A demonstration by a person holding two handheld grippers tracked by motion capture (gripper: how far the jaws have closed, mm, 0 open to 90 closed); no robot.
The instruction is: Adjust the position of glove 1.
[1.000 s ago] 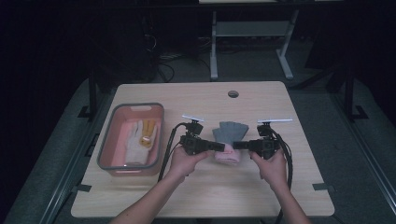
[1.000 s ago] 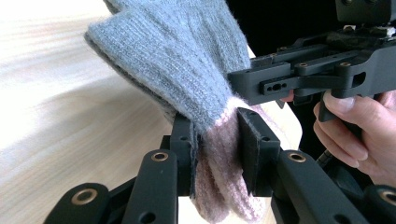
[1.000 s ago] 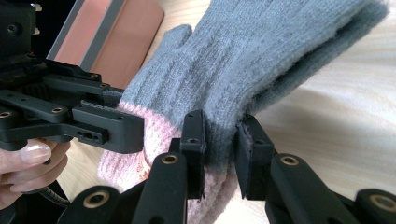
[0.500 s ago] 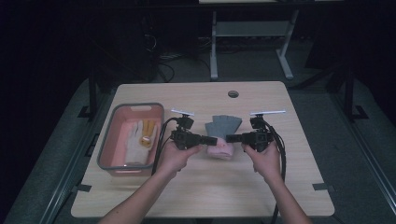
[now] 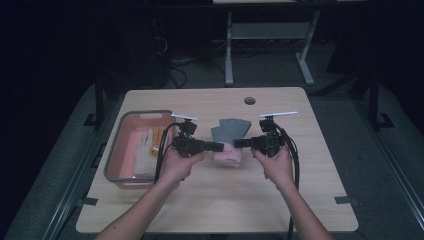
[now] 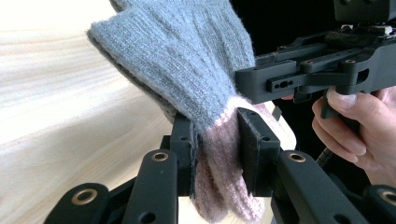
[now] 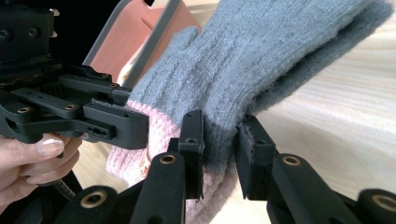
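Knitted wool, grey with a pink cuff, sits pinched between both tools at mid-frame of the high view: this is the glove, lying on the wooden table just right of the pink bin. Compared with a second ago, the two hands have drawn back toward the lower edge of the frame and the grippers have swung round to point at each other, one from each side of the cuff. I judge this to mean the grasp is made and the glove is about ready to be lifted or stretched.

Nearest in the left gripper view, the left gripper has its jaws closed to a narrow gap, filled by the pink cuff where it meets the grey. The right gripper likewise clamps the knit in its own view, jaws nearly together with grey fabric bunched between them.

Farther up, the grey fingers of the glove fan toward the top of the table. Beyond, in the bin at left, pale cloth items lie untouched.
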